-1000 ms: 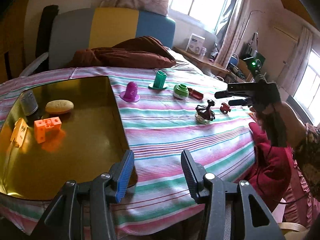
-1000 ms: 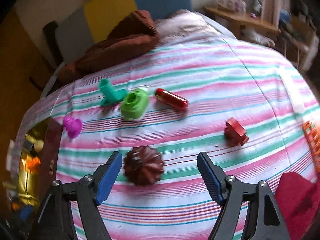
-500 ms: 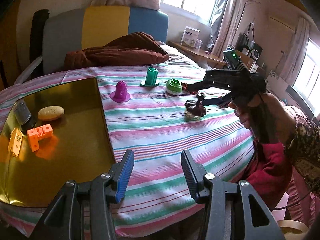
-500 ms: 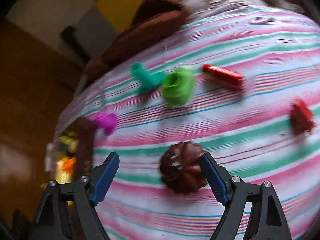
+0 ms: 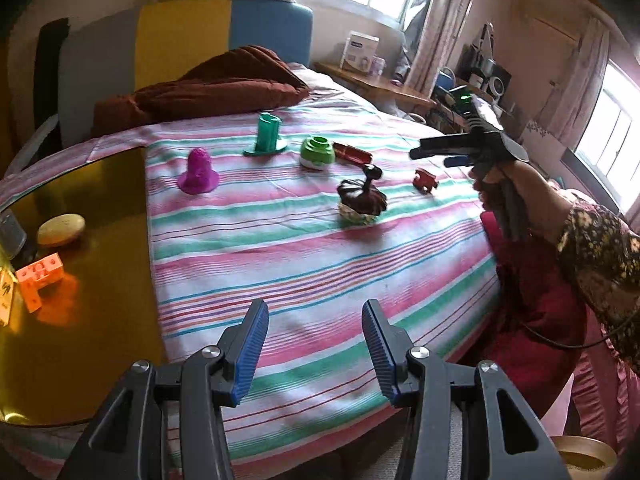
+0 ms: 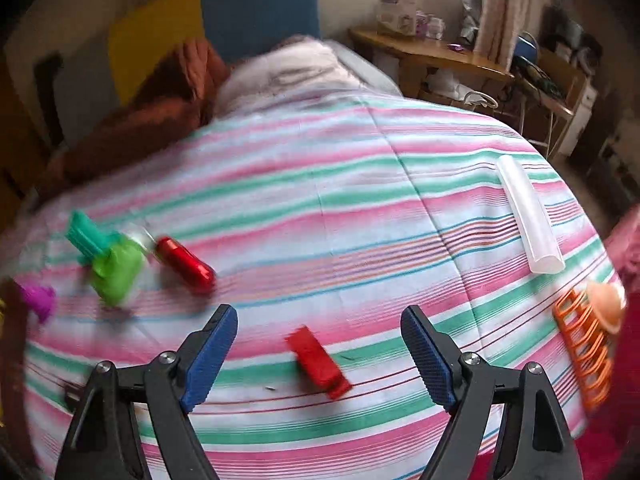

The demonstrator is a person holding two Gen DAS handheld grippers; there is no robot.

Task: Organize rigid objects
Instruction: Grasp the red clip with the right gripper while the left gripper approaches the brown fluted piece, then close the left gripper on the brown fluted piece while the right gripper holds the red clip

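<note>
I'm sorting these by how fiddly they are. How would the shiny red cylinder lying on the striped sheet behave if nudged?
The red cylinder lies on its side, so it would probably roll. Its glossy surface looks slippery. It seems rigid.

Left wrist cam sits low at the near edge of the striped bedspread [image 5: 320, 264], looking across it toward the headboard and windows, with the gold tray [image 5: 100, 240] off to its left. Right wrist cam hangs closer over the bed's right part, tilted steeply down, and it's pretty motion-blurred. Both catch the green cap [image 5: 317, 152] [image 6: 116, 270], red tube [image 5: 353, 153] [image 6: 185, 264] and, I think, the same small red block [image 5: 425, 179] [image 6: 318, 360].
</note>
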